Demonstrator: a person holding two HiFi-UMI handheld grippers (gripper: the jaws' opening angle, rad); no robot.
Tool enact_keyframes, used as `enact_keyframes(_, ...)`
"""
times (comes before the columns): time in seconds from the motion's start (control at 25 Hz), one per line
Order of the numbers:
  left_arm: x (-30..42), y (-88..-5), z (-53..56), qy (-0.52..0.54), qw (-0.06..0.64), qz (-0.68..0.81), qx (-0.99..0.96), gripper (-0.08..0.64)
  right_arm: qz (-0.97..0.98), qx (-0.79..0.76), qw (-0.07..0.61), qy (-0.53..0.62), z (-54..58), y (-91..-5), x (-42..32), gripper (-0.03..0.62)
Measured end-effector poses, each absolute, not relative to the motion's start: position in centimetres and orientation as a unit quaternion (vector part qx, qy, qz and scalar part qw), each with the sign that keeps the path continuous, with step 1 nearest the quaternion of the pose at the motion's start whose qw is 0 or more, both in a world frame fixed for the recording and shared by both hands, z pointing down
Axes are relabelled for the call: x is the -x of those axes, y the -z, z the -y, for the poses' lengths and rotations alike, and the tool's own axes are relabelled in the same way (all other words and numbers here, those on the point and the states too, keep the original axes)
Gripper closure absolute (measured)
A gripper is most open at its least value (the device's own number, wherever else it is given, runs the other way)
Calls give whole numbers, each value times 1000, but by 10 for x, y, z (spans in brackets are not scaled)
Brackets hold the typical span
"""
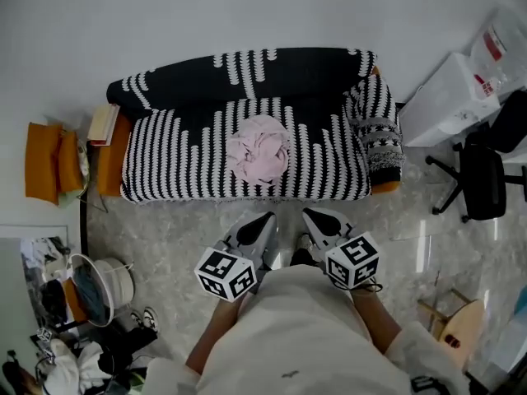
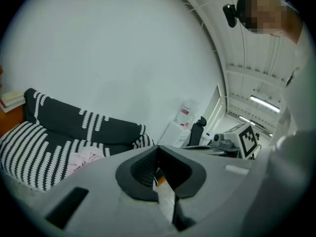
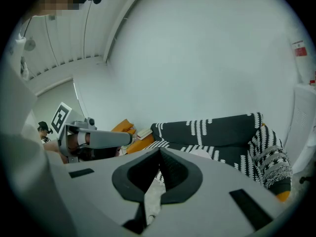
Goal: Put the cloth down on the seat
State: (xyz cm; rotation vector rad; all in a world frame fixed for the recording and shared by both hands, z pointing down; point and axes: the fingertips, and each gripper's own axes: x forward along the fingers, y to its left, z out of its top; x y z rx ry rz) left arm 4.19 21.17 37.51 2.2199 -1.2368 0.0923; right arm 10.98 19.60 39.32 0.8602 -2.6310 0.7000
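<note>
Two grippers sit side by side, low in front of the person, over the pale floor (image 1: 165,229) just short of the sofa (image 1: 165,151), both aimed toward it. In its own view the left gripper (image 2: 158,148) has its jaws pressed together at the tips, with nothing pinched between them. The right gripper (image 3: 159,152) shows the same in its own view: dark pads meeting at the tips and nothing held. From the head view, the left gripper (image 1: 265,219) and right gripper (image 1: 311,215) angle slightly toward each other, their tips near but apart, and each marker cube is close to the person's body.

The cloth (image 1: 258,148), pale pink and bunched into a loose rounded heap, lies on the seat (image 1: 329,167) of the sofa, about midway along it and against the foot of the backrest. Neither gripper touches it; both are well apart from it. It shows as a pink patch on the striped cover in the left gripper view (image 2: 84,158) and as a pale sliver just above the jaws in the right gripper view (image 3: 200,153).

A black-and-white patterned cover drapes the whole sofa. Orange cushions (image 1: 49,161) lie on the floor at its left end, with a book (image 1: 103,123) on that armrest. A black office chair (image 1: 482,179) stands well off to the right, and a plain white wall (image 1: 247,6) rises behind
</note>
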Motion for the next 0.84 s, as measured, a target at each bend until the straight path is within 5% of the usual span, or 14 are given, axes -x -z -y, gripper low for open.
enact_keyframes(0.84,-11,-392,-248,-29,322,472,-820,548,923,-265,149,-237,-235,-394,-72,586)
